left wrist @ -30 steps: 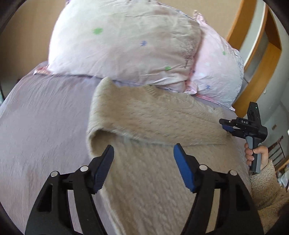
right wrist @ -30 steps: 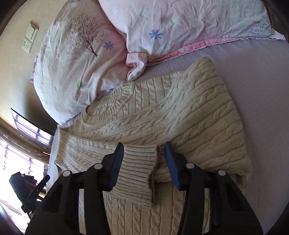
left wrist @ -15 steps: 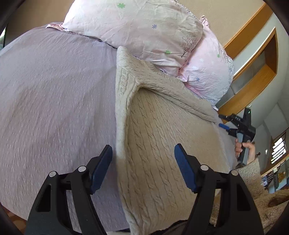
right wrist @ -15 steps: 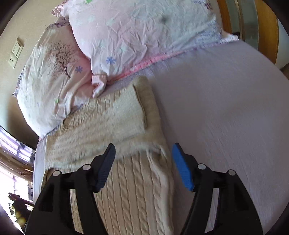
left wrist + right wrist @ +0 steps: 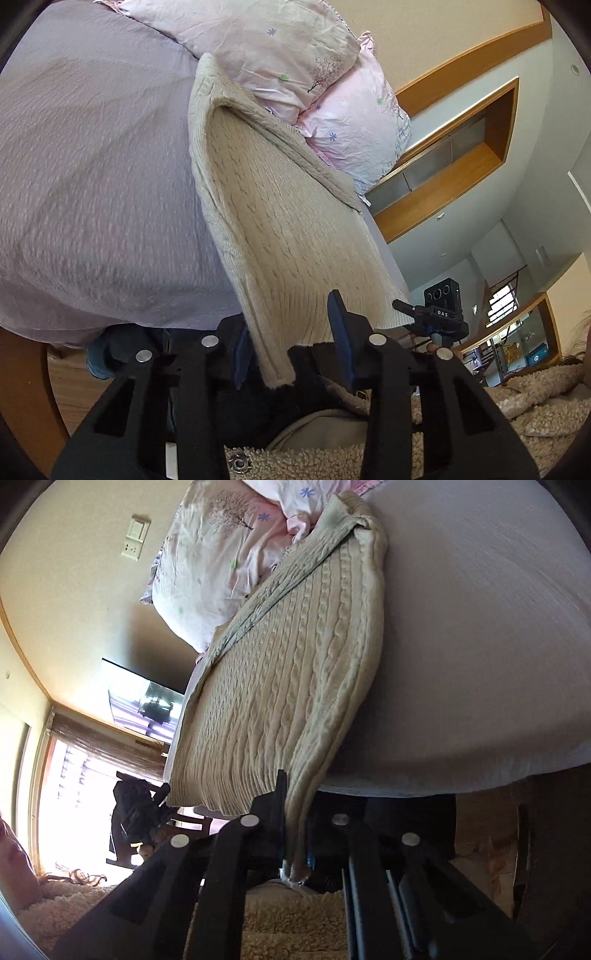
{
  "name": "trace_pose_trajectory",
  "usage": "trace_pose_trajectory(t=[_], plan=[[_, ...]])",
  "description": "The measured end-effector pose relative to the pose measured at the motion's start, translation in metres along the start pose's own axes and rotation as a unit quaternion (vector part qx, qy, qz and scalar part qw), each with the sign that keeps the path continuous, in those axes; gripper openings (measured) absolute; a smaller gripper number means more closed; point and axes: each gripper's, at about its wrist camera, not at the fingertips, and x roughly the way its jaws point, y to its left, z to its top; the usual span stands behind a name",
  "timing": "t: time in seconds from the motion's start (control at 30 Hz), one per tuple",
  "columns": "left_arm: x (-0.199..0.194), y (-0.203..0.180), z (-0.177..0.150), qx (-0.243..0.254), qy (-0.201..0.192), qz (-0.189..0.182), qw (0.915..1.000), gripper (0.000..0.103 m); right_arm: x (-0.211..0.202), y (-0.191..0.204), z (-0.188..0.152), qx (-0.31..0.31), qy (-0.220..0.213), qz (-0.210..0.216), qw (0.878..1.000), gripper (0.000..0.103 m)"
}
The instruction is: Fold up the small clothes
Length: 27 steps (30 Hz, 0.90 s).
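A cream cable-knit sweater (image 5: 280,206) lies lengthwise on the lilac bed sheet (image 5: 92,166), its hem hanging over the near edge of the bed. My left gripper (image 5: 291,347) is half open with the sweater's left hem corner hanging between its blue pads, touching the left pad. My right gripper (image 5: 295,834) is shut on the right hem corner of the sweater (image 5: 288,672). The right gripper also shows in the left wrist view (image 5: 439,314) at the far hem corner.
Two pink patterned pillows (image 5: 295,55) lie at the head of the bed, also in the right wrist view (image 5: 221,554). A wooden bed frame (image 5: 26,387) runs below the mattress. My fleece sleeves (image 5: 517,398) fill the bottom.
Both grippers have pulled back from over the sweater to the near bed edge. The right one let go of the sleeve cuff and has closed on the hem corner; the left has narrowed around its corner.
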Motion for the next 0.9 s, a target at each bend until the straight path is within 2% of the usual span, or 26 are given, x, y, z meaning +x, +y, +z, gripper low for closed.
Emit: trace_pose_trajectory(t=[0.03, 0.1, 0.17, 0.23, 0.3, 0.37, 0.43, 0.53, 0.6, 0.67, 0.73, 0.77, 0.8, 0.83, 0.87, 0.9], plan=[[0.003, -0.002, 0.003, 0.002, 0.0, 0.006, 1.0, 0.022, 0.0, 0.008, 0.007, -0.011, -0.01, 0.008, 1.0, 0.008], [0.007, -0.005, 0.017, -0.003, 0.002, 0.008, 1.0, 0.01, -0.006, 0.026, 0.027, -0.037, -0.039, 0.018, 0.998, 0.007], [0.009, -0.008, 0.042, -0.005, -0.011, 0.01, 0.9999, 0.009, -0.011, 0.047, 0.058, -0.07, -0.08, 0.017, 0.994, 0.007], [0.013, -0.011, 0.083, -0.004, -0.04, 0.011, 0.9991, 0.009, -0.012, 0.062, 0.101, -0.091, -0.121, 0.012, 0.988, 0.007], [0.021, -0.009, 0.131, -0.008, -0.08, 0.021, 0.9965, 0.009, -0.004, 0.067, 0.146, -0.091, -0.162, 0.006, 0.983, 0.007], [0.038, 0.001, 0.182, -0.029, -0.117, 0.037, 0.992, 0.009, 0.014, 0.056, 0.194, -0.067, -0.192, -0.004, 0.979, 0.007], [0.066, 0.018, 0.23, -0.058, -0.139, 0.063, 0.9867, 0.009, 0.038, 0.038, 0.235, -0.034, -0.203, -0.031, 0.978, 0.007], [0.114, 0.043, 0.28, -0.071, -0.134, 0.122, 0.9809, 0.009, 0.08, 0.01, 0.284, 0.007, -0.199, -0.096, 0.975, 0.007], [0.137, 0.06, 0.294, -0.088, -0.114, 0.155, 0.9774, 0.009, 0.101, -0.013, 0.297, 0.049, -0.177, -0.119, 0.976, 0.008], [0.148, 0.071, 0.298, -0.106, -0.101, 0.157, 0.9766, 0.009, 0.109, -0.027, 0.3, 0.072, -0.172, -0.133, 0.973, 0.01], [0.145, 0.071, 0.298, -0.103, -0.097, 0.158, 0.9774, 0.011, 0.11, -0.027, 0.301, 0.065, -0.184, -0.131, 0.972, 0.016], [0.141, 0.07, 0.298, -0.1, -0.097, 0.155, 0.978, 0.016, 0.108, -0.025, 0.302, 0.06, -0.191, -0.133, 0.971, 0.028], [0.135, 0.068, 0.296, -0.099, -0.097, 0.15, 0.9789, 0.043, 0.104, -0.021, 0.3, 0.057, -0.204, -0.138, 0.967, 0.056], [0.126, 0.066, 0.293, -0.097, -0.098, 0.142, 0.9802, 0.082, 0.095, -0.016, 0.297, 0.053, -0.228, -0.147, 0.961, 0.068], [0.117, 0.062, 0.29, -0.091, -0.108, 0.144, 0.9795, 0.094, 0.085, -0.009, 0.293, 0.051, -0.258, -0.171, 0.949, 0.097], [0.109, 0.059, 0.287, -0.082, -0.119, 0.152, 0.9778, 0.096, 0.072, -0.005, 0.288, 0.049, -0.292, -0.194, 0.935, 0.101]])
